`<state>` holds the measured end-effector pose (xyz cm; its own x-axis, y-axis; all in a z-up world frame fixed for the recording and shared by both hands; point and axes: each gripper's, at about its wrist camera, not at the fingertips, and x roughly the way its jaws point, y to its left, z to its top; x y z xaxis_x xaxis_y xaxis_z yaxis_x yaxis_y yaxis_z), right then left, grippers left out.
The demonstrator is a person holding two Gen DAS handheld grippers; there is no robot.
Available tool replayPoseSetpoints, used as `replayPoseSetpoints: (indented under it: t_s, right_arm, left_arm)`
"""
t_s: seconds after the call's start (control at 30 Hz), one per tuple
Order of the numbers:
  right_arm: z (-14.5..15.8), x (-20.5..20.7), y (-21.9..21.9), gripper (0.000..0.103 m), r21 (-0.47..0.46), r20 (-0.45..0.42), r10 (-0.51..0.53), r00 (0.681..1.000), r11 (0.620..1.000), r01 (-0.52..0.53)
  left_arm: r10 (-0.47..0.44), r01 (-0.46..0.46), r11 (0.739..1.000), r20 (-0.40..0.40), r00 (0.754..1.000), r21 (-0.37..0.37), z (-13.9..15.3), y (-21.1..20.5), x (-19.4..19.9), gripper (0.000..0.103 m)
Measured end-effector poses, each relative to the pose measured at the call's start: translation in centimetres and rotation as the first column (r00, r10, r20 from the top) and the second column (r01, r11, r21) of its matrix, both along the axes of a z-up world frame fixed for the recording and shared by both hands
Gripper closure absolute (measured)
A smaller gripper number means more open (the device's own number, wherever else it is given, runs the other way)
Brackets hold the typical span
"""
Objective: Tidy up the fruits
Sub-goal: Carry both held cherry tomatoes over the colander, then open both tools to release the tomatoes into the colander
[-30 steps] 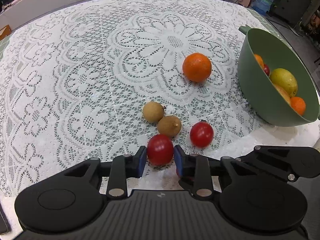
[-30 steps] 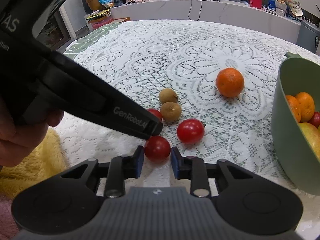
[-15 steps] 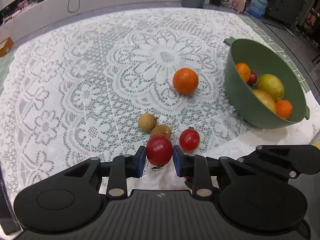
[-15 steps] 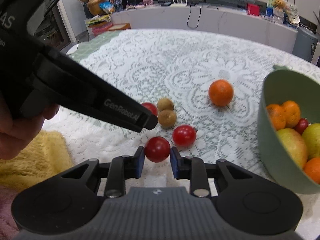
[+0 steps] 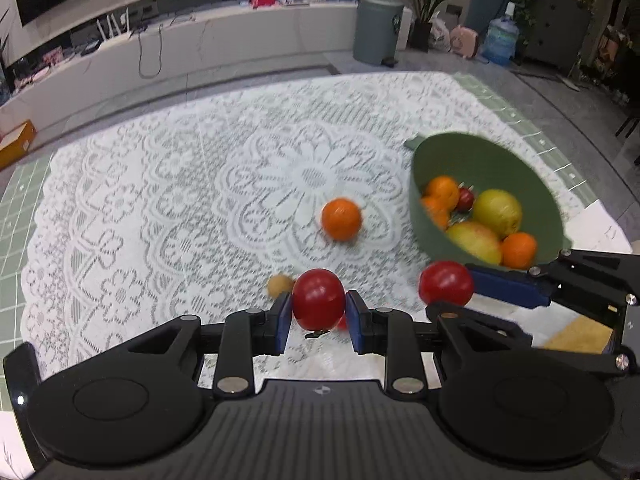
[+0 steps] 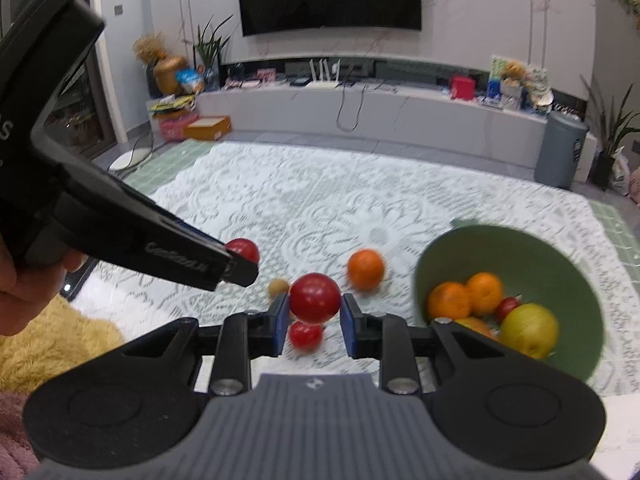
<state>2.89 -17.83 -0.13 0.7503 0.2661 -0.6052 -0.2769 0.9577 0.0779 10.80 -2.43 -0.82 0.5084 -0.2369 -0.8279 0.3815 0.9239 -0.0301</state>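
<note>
Each tool is clenched on a red tomato. In the left wrist view the left tool (image 5: pixel 318 322) pinches its tomato (image 5: pixel 318 299) at lower centre, between the blue pads (image 5: pixel 283 320), raised above the lace-covered tabletop (image 5: pixel 160 208). The right tool (image 5: pixel 476 296) reaches in from the right edge with the second tomato (image 5: pixel 446 283), just below the rim of the green bowl (image 5: pixel 480 152) in the frame. The right wrist view shows the same: the right tool (image 6: pixel 314 322) holds its tomato (image 6: pixel 315 298) at centre, and the left tool (image 6: pixel 240 268) comes in from the upper left with a tomato at its tip. Gripping across the widest part of the round fruit likely keeps it from slipping, and carrying both at once saves a trip to the bowl, which sits at the right and already holds oranges, a small tomato and yellow-green fruit.

Left on the cloth are an orange (image 5: pixel 341 219), a small brown fruit (image 5: pixel 280 285) and a third tomato (image 6: pixel 305 335) under the right tool.

Compared with a second ago, both tools have risen from the cloth — the tomatoes then rested on it between closing pads — and the room beyond the tabletop has come into view. The frames are blurred, so the lift seems under way.
</note>
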Motion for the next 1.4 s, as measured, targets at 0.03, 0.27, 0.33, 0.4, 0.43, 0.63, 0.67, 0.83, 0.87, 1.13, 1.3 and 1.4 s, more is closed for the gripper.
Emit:
replayPoseSetpoints:
  t_s: [0.03, 0.27, 0.33, 0.4, 0.43, 0.63, 0.67, 0.83, 0.87, 1.13, 1.3, 1.4]
  right_arm:
    - [0.3, -0.2, -0.4, 0.079, -0.002, 0.012, -0.010, 1.000, 1.000, 0.010]
    - [1.5, -0.7, -4.5, 0.079, -0.030, 0.056, -0.114, 0.992, 0.993, 0.115]
    - [1.5, -0.7, -5.7, 0.079, -0.030, 0.051, -0.144, 0.988, 0.989, 0.146]
    - [1.4, -0.6, -7.0, 0.079, -0.032, 0.044, -0.174, 0.984, 0.984, 0.176]
    - [1.4, -0.7, -7.5, 0.079, -0.035, 0.042, -0.186, 0.982, 0.982, 0.187]
    - [0.1, 0.6, -9.6, 0.079, -0.043, 0.013, -0.211, 0.977, 0.976, 0.212]
    - [-0.2, 0.9, -9.7, 0.079, -0.044, 0.005, -0.209, 0.978, 0.977, 0.209]
    - [-1.5, 3.1, -9.6, 0.079, -0.034, -0.037, -0.202, 0.979, 0.979, 0.200]
    - [-1.8, 3.5, -9.6, 0.079, -0.037, -0.047, -0.204, 0.978, 0.979, 0.203]
    - [-4.1, 6.4, -10.2, 0.079, -0.032, -0.106, -0.211, 0.972, 0.977, 0.209]
    - [-4.9, 7.3, -10.3, 0.079, -0.037, -0.112, -0.215, 0.970, 0.977, 0.212]
    - [-5.4, 7.8, -10.0, 0.079, -0.054, -0.118, -0.214, 0.970, 0.977, 0.209]
  left_arm:
    - [-0.005, 0.005, 1.000, 0.009, 1.000, -0.006, 0.4, -0.2, -0.1, 0.071]
    - [-0.083, 0.086, 0.994, 0.056, 0.995, -0.064, 2.6, -3.1, -0.6, 0.071]
    - [-0.110, 0.114, 0.990, 0.059, 0.992, -0.081, 2.8, -4.2, -0.5, 0.071]
    - [-0.137, 0.142, 0.986, 0.066, 0.988, -0.084, 3.0, -5.5, -0.3, 0.071]
    - [-0.151, 0.156, 0.984, 0.068, 0.986, -0.086, 3.0, -6.1, -0.1, 0.071]
    - [-0.208, 0.212, 0.970, 0.046, 0.977, -0.121, 2.4, -9.1, 1.1, 0.071]
    - [-0.212, 0.215, 0.969, 0.039, 0.976, -0.123, 2.3, -9.5, 1.4, 0.071]
    - [-0.211, 0.211, 0.972, 0.014, 0.977, -0.100, 1.0, -11.1, 3.0, 0.071]
    - [-0.213, 0.212, 0.973, 0.008, 0.977, -0.093, 0.7, -11.4, 3.4, 0.071]
    - [-0.219, 0.217, 0.975, -0.044, 0.975, -0.041, -1.4, -13.0, 5.6, 0.071]
    - [-0.224, 0.223, 0.975, -0.069, 0.972, -0.011, -2.7, -13.5, 6.7, 0.071]
    - [-0.228, 0.229, 0.973, -0.081, 0.970, -0.002, -3.2, -13.8, 7.1, 0.071]
